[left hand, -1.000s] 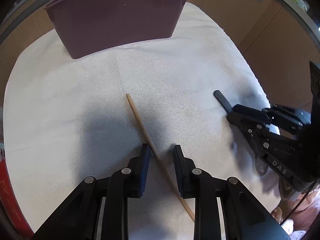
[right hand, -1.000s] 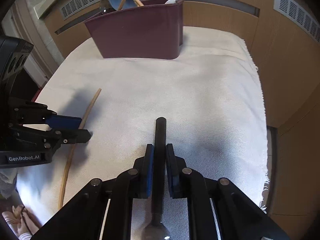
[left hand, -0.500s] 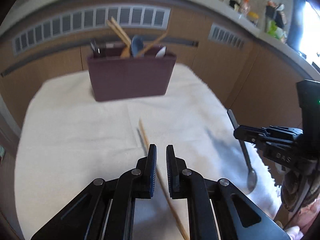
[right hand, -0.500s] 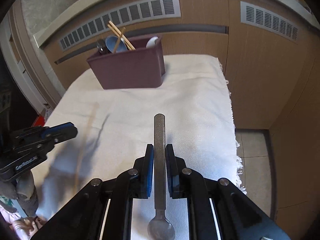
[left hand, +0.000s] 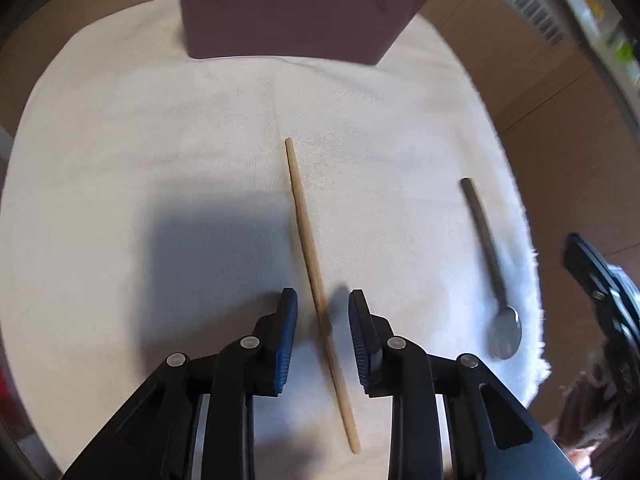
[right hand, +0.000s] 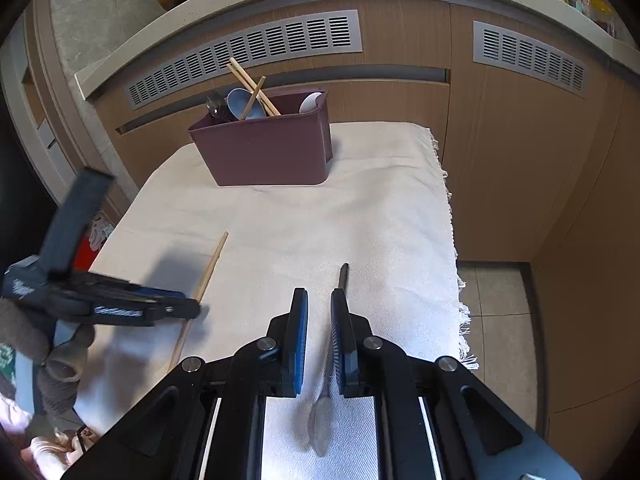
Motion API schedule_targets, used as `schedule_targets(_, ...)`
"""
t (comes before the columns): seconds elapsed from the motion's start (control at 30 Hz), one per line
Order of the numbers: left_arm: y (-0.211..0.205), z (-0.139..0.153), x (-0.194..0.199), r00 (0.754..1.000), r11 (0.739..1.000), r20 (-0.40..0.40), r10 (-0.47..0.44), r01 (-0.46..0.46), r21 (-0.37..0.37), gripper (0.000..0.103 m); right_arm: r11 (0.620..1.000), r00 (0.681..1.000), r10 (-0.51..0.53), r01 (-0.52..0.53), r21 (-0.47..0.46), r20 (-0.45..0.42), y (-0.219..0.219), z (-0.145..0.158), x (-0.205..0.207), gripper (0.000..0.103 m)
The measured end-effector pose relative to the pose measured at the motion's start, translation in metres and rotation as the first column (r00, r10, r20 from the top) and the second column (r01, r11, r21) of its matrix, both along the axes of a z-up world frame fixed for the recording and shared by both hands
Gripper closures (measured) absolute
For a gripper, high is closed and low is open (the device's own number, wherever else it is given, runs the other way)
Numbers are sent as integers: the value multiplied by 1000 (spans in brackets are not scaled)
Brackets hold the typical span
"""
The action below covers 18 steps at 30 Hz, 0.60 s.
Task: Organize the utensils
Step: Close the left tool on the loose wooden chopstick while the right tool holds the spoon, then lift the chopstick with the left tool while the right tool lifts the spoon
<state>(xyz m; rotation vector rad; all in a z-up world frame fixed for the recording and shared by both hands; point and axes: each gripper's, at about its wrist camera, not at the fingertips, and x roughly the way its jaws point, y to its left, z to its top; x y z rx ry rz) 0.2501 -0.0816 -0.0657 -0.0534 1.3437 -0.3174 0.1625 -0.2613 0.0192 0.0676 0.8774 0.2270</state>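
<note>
A wooden chopstick (left hand: 308, 248) lies on the white cloth (left hand: 160, 140), and my left gripper (left hand: 322, 304) stands astride it. Its jaws are opening and the pads do not touch the stick. The right wrist view shows that left gripper (right hand: 188, 308) low over the chopstick (right hand: 208, 272). A metal spoon (left hand: 490, 256), blurred, rests on the cloth near its right edge. My right gripper (right hand: 319, 300) hangs above the spoon (right hand: 343, 274), jaws close together with nothing clamped. The maroon utensil holder (right hand: 272, 152) stands at the cloth's far end.
The holder has chopsticks (right hand: 252, 88), a blue spoon and a white spoon standing in it. The cloth's fringed edge (right hand: 460, 304) drops to a tiled floor on the right. Wooden cabinets with vent grilles run behind. A gloved hand (right hand: 60, 360) grips the left tool.
The spoon was clamped in the right gripper and lifted; now it is out of the jaws, on the cloth. The left gripper shut beside the chopstick, tipped up, then came back down astride it, jaws apart.
</note>
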Motion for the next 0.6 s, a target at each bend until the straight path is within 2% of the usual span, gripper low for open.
schedule_targets(0.07,-14,0,10,999,998,-9,-35,35,53,67,1000,1000,2,-2,4,-7,-2,-2,1,92)
schedule_targets(0.13,-27,-1,16,997,993,-17,-74,75,89,65,1000,1000,0,0,11,-13,-5,-5,0,92)
schedule_targets(0.2,-45,-3,11,985,967,46,-164,152,205,67,1000,1000,-7,8,12,-14,-9,-8,0,91)
schedule_targets(0.23,-53,-2,3,972,948,86,-219,192,252,77,1000,1000,-13,14,11,-13,-11,-9,-1,90)
schedule_targets(0.27,-61,-2,-7,956,931,102,-274,237,278,92,1000,1000,-20,21,9,-11,-13,-10,-1,88)
schedule_targets(0.3,-65,-1,-15,946,918,113,-305,261,299,96,1000,1000,-25,25,8,-12,-15,-11,-2,83)
schedule_targets(0.33,-64,1,-22,942,922,125,-313,269,278,97,1000,999,-28,28,11,-15,-17,-13,-3,80)
schedule_targets(0.4,-52,6,-31,947,950,152,-281,253,182,98,1000,1000,-17,18,16,-25,-19,-17,-4,69)
schedule_targets(0.47,-34,15,-44,946,971,223,-234,218,95,98,1000,999,7,-7,-2,-45,-15,-24,-1,69)
schedule_targets(0.53,-12,32,-60,926,986,337,-167,167,31,98,999,997,29,-30,-11,-75,-10,-32,7,69)
schedule_targets(0.6,7,49,-74,903,992,418,-100,124,-31,98,1000,992,27,-29,-12,-125,-5,-43,23,69)
